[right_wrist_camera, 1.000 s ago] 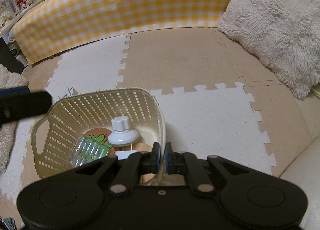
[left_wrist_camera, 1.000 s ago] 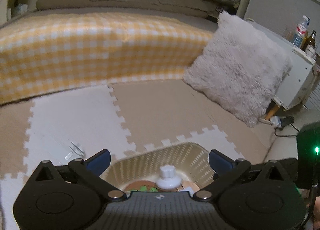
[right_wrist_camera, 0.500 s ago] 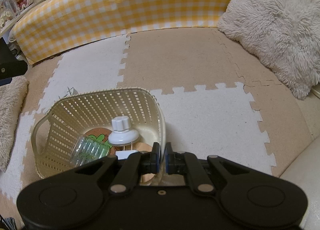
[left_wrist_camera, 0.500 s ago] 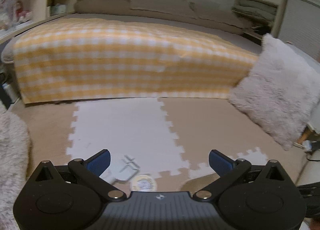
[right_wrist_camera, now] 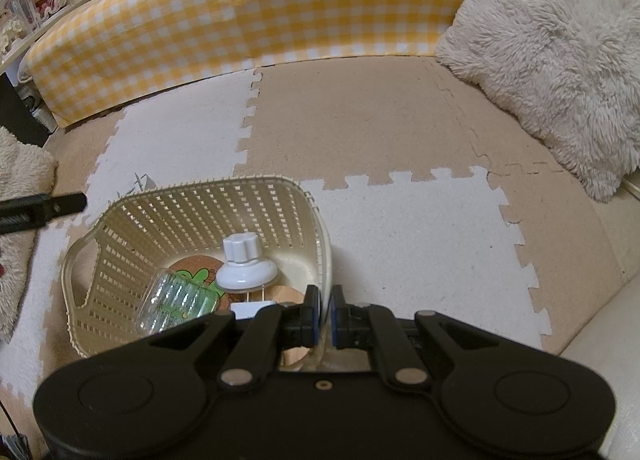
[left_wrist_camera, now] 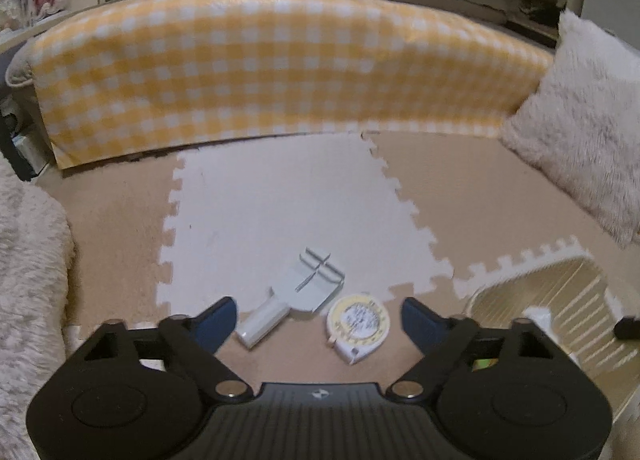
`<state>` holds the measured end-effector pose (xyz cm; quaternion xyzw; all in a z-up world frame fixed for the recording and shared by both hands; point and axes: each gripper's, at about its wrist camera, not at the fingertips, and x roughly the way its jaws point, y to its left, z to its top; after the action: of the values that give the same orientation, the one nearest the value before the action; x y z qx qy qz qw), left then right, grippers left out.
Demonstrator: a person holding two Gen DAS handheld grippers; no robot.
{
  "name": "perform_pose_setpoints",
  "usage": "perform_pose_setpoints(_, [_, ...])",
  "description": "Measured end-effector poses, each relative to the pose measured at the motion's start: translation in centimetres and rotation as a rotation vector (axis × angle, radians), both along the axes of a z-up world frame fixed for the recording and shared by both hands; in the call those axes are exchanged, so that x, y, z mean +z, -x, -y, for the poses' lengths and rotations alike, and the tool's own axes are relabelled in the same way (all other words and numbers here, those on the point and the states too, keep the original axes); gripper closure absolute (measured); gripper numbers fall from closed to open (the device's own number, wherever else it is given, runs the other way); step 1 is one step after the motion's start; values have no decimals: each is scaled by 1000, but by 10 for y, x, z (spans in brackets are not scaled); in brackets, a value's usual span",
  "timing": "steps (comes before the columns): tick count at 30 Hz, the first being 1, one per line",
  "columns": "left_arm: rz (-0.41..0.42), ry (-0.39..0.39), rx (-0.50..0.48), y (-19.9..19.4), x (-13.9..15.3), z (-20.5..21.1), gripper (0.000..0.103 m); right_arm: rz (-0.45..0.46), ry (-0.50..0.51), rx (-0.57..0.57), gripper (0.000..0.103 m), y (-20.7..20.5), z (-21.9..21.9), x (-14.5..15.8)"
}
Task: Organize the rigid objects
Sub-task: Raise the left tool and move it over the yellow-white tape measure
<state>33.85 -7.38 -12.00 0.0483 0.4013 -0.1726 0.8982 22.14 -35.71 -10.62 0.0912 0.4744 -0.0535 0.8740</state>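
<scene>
On the foam mat lie a white handled plastic tool (left_wrist_camera: 296, 300) and a round yellow tape measure (left_wrist_camera: 358, 324). My left gripper (left_wrist_camera: 318, 320) hangs low over them, with both between its wide jaws. The jaws are closing and the pads touch neither. The cream slatted basket (left_wrist_camera: 520, 276) stands just to the right. My right gripper (right_wrist_camera: 324, 316) is shut on the basket's (right_wrist_camera: 200, 188) near right rim. Inside lie a white knob-topped container (right_wrist_camera: 244, 264), a clear bottle (right_wrist_camera: 176, 300) and a cork coaster (right_wrist_camera: 196, 270). One black finger (right_wrist_camera: 60, 204) of the left gripper shows at the basket's left.
A bed with a yellow checked cover (left_wrist_camera: 280, 68) runs across the back. A fluffy white cushion (right_wrist_camera: 552, 60) leans at the right, and a fluffy rug (left_wrist_camera: 28, 260) lies at the left. Beige and white puzzle mats (right_wrist_camera: 400, 228) cover the floor.
The left gripper swung left from above the basket and sank toward the floor, bringing the white tool and tape measure between its jaws, which have narrowed. The right gripper stayed still on the rim.
</scene>
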Motion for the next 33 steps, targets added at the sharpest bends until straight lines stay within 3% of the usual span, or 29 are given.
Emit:
perform_pose_setpoints(3, [-14, -3, -17, -1, -13, -1, 31, 0, -4, 0, 97, 0, 0, 0])
perform_pose_setpoints(5, [-27, 2, -37, -1, -21, -2, 50, -1, -5, 0, 97, -1, 0, -1])
perform_pose_setpoints(8, [-39, 19, -71, -1, -30, 0, 59, -4, -4, 2, 97, -2, 0, -2])
perform_pose_setpoints(19, [-13, -49, -202, 2, -54, 19, 61, -10, -5, 5, 96, -3, 0, -4])
perform_pose_setpoints(24, [22, -36, -225, 1, -60, 22, 61, -11, 0, 9, 96, -3, -1, -5])
perform_pose_setpoints(33, [13, -77, -259, 3, -62, 25, 72, -8, -7, 6, 96, -3, 1, -5])
